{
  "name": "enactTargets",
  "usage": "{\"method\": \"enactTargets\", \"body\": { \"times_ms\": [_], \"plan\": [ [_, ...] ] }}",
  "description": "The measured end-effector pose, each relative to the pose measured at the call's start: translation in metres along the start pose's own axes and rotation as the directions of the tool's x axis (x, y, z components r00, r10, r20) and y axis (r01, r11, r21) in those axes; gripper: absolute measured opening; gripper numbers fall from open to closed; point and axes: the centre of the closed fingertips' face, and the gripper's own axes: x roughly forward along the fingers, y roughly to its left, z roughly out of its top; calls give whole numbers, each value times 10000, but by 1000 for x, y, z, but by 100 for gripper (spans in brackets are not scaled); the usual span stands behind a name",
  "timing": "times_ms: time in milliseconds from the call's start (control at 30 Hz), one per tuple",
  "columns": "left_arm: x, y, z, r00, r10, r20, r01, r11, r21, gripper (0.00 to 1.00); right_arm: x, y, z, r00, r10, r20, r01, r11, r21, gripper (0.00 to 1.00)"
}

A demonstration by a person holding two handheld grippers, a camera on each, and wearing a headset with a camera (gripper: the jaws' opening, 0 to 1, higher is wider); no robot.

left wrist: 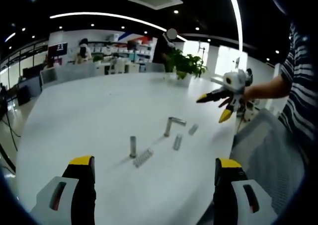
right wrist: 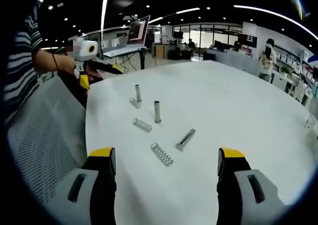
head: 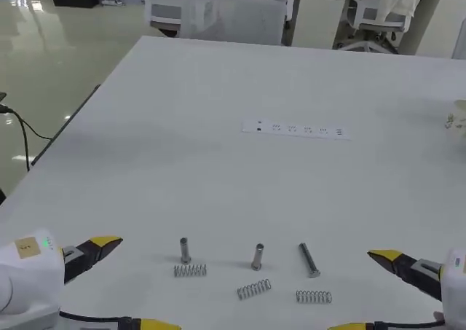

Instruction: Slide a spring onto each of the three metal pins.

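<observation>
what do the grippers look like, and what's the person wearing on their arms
The left gripper and right gripper have white bodies and black jaws tipped yellow. The left one carries a tan sticker, a green light and a black cable. The sleeve is striped.

White power strip (head: pixel 294 130) mid-table (head: pixel 218 162)

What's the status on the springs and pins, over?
Left gripper, right gripper open, empty. Left pin, middle pin upright, right pin lying flat. Three springs loose on table, none threaded. Power strip well behind, no obstruction.
</observation>
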Motion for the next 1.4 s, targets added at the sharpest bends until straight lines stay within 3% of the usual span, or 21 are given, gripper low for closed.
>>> {"method": "enactTargets", "body": {
  "times_ms": [333,467,700,867,1400],
  "plan": [
    [-1,2,-1,10000,12,9,-12,10000,-46,98,12,-2,9,9997,208,-116,-208,9998,33,75],
    [0,2,-1,10000,15,17,-15,10000,-58,97,17,1,13,9987,483,-132,-478,9983,347,68],
    [0,3,-8,10000,14,-15,-15,9999,-141,98,27,-3,18,9981,549,-289,-535,9974,473,62],
    [0,3,-14,10000,-4,-71,3,9999,-103,98,35,-6,19,9978,471,-475,-447,9977,507,60],
    [1,1,-10,10000,-61,44,62,9999,-156,98,61,-27,21,9911,112,-1326,-101,9999,88,49]
  ]
}}
